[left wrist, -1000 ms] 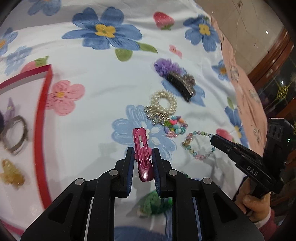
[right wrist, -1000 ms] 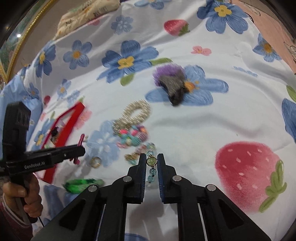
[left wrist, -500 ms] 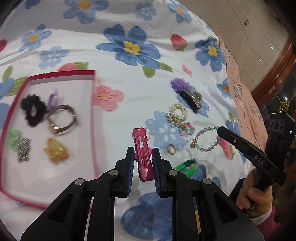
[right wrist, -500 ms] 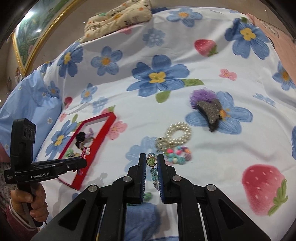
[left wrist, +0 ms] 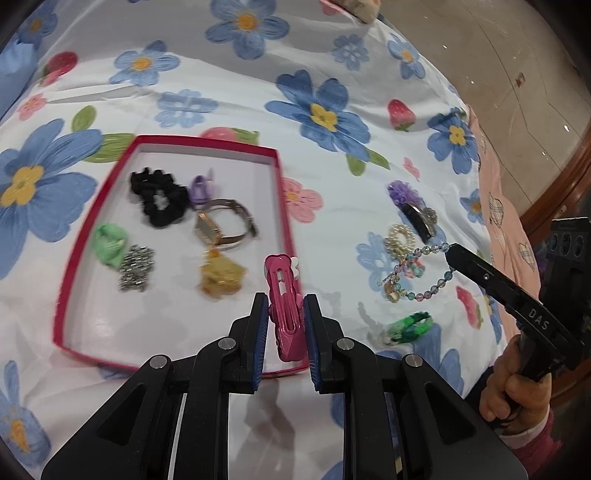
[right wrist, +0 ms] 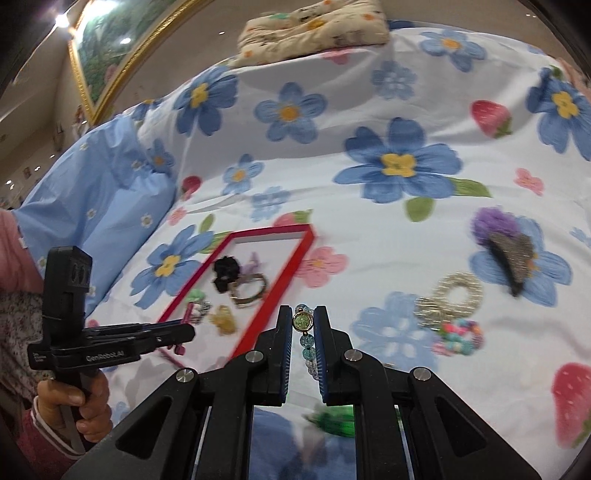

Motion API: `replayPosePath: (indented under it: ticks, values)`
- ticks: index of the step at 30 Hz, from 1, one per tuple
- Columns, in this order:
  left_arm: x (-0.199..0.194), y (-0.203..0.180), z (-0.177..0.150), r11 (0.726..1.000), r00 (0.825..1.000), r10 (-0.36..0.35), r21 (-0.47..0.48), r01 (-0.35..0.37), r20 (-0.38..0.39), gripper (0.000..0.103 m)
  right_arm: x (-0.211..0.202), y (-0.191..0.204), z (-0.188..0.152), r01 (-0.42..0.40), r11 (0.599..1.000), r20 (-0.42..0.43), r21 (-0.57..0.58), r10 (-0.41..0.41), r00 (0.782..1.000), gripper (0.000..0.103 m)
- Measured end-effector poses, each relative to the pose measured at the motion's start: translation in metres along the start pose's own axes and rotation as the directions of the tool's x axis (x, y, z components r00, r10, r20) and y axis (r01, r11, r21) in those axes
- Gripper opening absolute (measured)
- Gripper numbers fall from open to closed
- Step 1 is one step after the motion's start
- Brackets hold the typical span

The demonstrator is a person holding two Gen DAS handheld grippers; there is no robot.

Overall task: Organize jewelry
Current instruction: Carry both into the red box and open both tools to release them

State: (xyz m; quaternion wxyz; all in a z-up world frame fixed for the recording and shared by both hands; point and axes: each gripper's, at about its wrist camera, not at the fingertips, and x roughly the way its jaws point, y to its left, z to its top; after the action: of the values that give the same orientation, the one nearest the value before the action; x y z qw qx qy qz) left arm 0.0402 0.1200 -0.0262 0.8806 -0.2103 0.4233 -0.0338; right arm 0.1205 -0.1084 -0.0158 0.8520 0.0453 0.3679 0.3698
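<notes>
My left gripper (left wrist: 285,300) is shut on a pink hair clip (left wrist: 280,284), held above the near right corner of the red-rimmed tray (left wrist: 284,206). In the tray lie a black scrunchie (left wrist: 159,197), a watch (left wrist: 225,225), a yellow clip (left wrist: 219,277) and other small pieces. My right gripper (right wrist: 303,314) is shut on the green charm of a beaded bracelet (right wrist: 303,320). In the left wrist view the bracelet (left wrist: 439,282) dangles from the right gripper (left wrist: 448,253), off the sheet and right of the tray. The left gripper (right wrist: 188,332) shows over the tray (right wrist: 273,284).
On the flowered sheet right of the tray lie a pearl scrunchie (left wrist: 400,238), a purple and black hair clip (left wrist: 413,206), a colourful bead ring (right wrist: 458,338) and a green braided band (left wrist: 410,326). A cushion (right wrist: 314,29) sits at the bed's far end.
Both grippers have swung left toward the tray, which now fills the left wrist view. The bracelet has been lifted off the sheet. Both grips are unchanged.
</notes>
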Motion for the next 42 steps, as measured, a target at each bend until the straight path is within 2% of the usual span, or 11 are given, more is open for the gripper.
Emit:
replayPosePath:
  ticks: [12, 23, 30, 38, 42]
  values:
    - [-0.018, 0.047, -0.003, 0.996, 0.998, 0.064, -0.067, -0.062, 0.024, 0.017, 0.037, 0.063, 0.005, -0.122, 0.99, -0.048, -0.075, 0.118, 0.992, 0.011]
    - [-0.013, 0.082, -0.003, 0.989, 0.993, 0.119, -0.093, -0.119, -0.006, 0.017, 0.09, 0.101, -0.008, -0.216, 0.973, -0.148, -0.085, 0.202, 0.968, 0.011]
    - [0.008, 0.097, -0.003, 0.985, 0.987, 0.148, -0.083, -0.153, -0.059, 0.017, 0.118, 0.103, -0.021, -0.205, 0.975, -0.204, -0.086, 0.184, 0.961, 0.011]
    - [0.033, 0.101, -0.008, 0.983, 0.979, 0.165, -0.065, -0.174, -0.122, 0.017, 0.137, 0.09, -0.032, -0.148, 0.985, -0.262, -0.093, 0.119, 0.958, 0.011]
    - [0.037, 0.102, -0.009, 0.981, 0.977, 0.173, -0.064, -0.182, -0.128, 0.017, 0.142, 0.089, -0.036, -0.126, 0.985, -0.284, -0.117, 0.088, 0.955, 0.011]
